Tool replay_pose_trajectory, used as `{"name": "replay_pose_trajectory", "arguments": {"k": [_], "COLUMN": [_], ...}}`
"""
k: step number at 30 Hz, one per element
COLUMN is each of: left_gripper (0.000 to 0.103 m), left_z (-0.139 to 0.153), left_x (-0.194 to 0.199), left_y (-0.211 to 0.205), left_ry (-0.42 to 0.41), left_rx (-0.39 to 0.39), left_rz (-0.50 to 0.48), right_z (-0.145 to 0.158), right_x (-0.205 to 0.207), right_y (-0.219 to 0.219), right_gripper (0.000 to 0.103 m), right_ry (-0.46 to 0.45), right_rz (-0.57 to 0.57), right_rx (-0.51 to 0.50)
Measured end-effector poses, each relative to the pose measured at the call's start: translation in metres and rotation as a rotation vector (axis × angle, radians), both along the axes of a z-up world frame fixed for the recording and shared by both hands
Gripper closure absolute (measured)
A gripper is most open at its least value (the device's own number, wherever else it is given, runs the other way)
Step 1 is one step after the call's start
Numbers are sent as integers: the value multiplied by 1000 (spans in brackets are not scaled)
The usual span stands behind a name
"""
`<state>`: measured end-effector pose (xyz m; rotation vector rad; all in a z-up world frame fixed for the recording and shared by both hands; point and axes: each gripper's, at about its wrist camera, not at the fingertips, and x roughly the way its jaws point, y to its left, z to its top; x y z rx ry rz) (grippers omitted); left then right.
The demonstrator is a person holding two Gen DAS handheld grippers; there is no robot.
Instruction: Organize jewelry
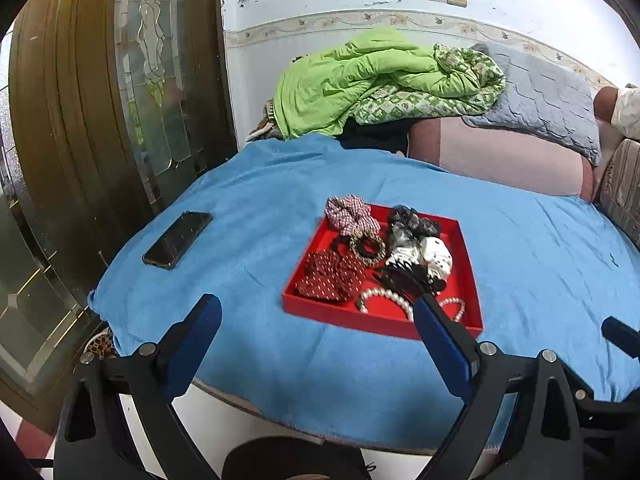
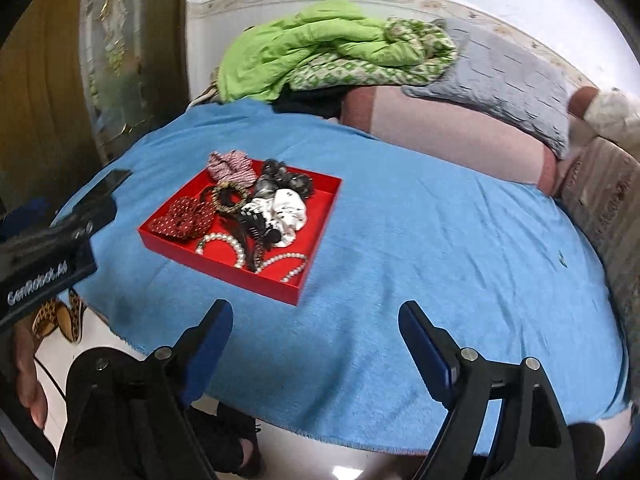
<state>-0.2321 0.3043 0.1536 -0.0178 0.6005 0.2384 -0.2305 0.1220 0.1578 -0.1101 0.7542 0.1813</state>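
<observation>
A red tray (image 1: 466,264) sits on a blue cloth; it also shows in the right wrist view (image 2: 320,216). It holds scrunchies, a dark red dotted bow (image 1: 332,276), a black hair claw (image 1: 404,278), a gold-edged hair tie (image 1: 367,247) and pearl bracelets (image 1: 386,300) (image 2: 224,242). My left gripper (image 1: 316,308) is open and empty, just in front of the tray's near edge. My right gripper (image 2: 316,316) is open and empty, over the cloth to the right of and nearer than the tray. The left gripper's body (image 2: 52,248) shows at the left edge of the right wrist view.
A black phone (image 1: 178,239) lies on the blue cloth (image 1: 540,280) left of the tray. Green quilts (image 1: 380,80) and a grey pillow (image 1: 540,100) are piled behind on a pink sofa. A wooden glass door (image 1: 100,100) stands at the left. Shoes (image 2: 60,320) lie on the floor.
</observation>
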Motion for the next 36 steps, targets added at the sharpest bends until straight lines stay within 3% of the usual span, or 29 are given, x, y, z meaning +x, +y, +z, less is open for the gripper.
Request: {"name": "replay_pose_trajectory", "arguments": {"k": [11,23,30,36], "left_gripper": [7,7,7,7], "left_z": [4,6,3,2], "left_x": [-28,-42,-47,-46], "left_y": [-16,-27,-27,-20], "left_ry": [-105,-164,-166,-144], "left_rx": [-21,45,37,-27], "left_rz": [-45,-95,-113,-126], "right_z": [5,8,7,4], "right_x": [-27,-33,-34,-33], "right_y": [-20,-17,-17,-16], "right_gripper": [8,8,8,8], "right_ry": [-171,-243,-258,-249], "right_rz": [-112,-122,-126,-124], "right_rx": [63,46,40,33]}}
